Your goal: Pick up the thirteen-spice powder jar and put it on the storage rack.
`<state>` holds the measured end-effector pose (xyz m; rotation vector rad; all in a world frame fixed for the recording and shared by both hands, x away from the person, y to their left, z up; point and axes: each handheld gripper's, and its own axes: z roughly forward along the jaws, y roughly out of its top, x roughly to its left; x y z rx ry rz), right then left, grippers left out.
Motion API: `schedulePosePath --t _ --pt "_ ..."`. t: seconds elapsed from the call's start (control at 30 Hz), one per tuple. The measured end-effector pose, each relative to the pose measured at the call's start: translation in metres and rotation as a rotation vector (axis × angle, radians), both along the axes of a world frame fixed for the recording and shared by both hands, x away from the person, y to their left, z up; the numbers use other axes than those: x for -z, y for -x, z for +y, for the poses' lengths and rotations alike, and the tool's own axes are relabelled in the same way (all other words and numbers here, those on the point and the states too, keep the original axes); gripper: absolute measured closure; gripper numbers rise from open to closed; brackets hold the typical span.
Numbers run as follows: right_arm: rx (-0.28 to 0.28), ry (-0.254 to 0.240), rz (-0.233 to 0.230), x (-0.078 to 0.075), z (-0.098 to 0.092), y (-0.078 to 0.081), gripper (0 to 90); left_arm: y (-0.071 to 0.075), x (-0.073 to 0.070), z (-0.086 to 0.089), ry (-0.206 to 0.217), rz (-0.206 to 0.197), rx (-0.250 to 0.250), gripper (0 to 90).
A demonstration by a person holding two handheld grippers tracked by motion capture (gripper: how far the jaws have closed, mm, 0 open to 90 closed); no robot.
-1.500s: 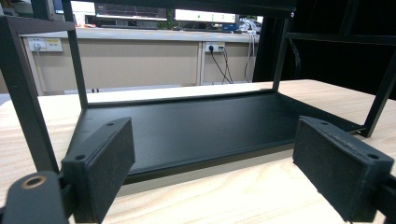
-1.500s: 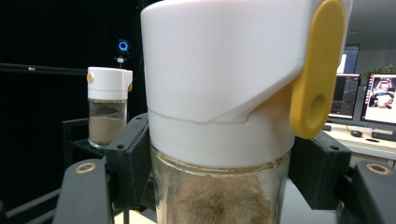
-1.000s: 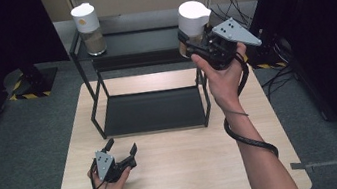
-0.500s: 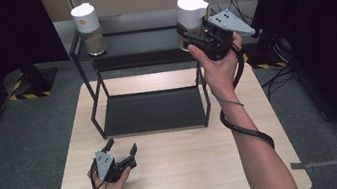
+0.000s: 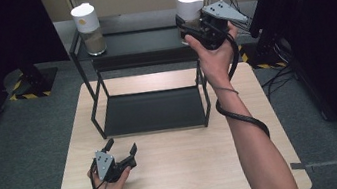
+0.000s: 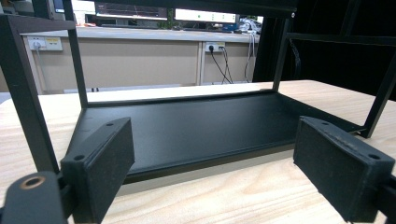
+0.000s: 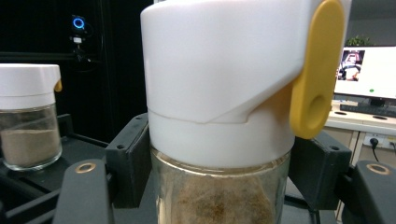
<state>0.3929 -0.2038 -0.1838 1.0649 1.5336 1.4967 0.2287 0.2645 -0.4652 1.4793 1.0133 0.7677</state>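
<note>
The right gripper (image 5: 190, 26) had its jaws closed on the glass body of a seasoning jar (image 5: 189, 6), just under the jar's white lid (image 7: 219, 70), and held it at the far right of the black rack's top shelf (image 5: 138, 42); whether the jar's base already touched the shelf could not be told from the high view. A second jar (image 5: 88, 29) of the same kind stood upright at the far left of that shelf, well apart from the held one. The left gripper (image 5: 120, 155) rested low on the near part of the wooden table (image 5: 188, 172), jaws wide apart with nothing between them, facing the rack's bare lower shelf (image 6: 187, 126). To do this step well, the held jar probably needed to stay upright, since its yellow flip tab (image 7: 313, 74) and the brown powder inside could shift if it tilted. It seemed wise to lower it straight down until the base sat flat, well inside the shelf's right edge, and only then ease the jaws apart. Drawing back level, away from the jar, would likely avoid clipping the lid.
</note>
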Motion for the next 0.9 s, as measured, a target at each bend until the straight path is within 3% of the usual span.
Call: schedulePosePath --t 0.57,0.9 --pt "0.029 -0.009 0.051 0.009 0.004 -0.026 30.7 0.000 0.000 -0.001 -0.001 -0.003 -0.002 12.0" --pt "0.039 0.001 0.047 0.009 0.007 -0.036 30.7 0.001 0.001 -0.001 -0.001 -0.004 -0.001 12.1"
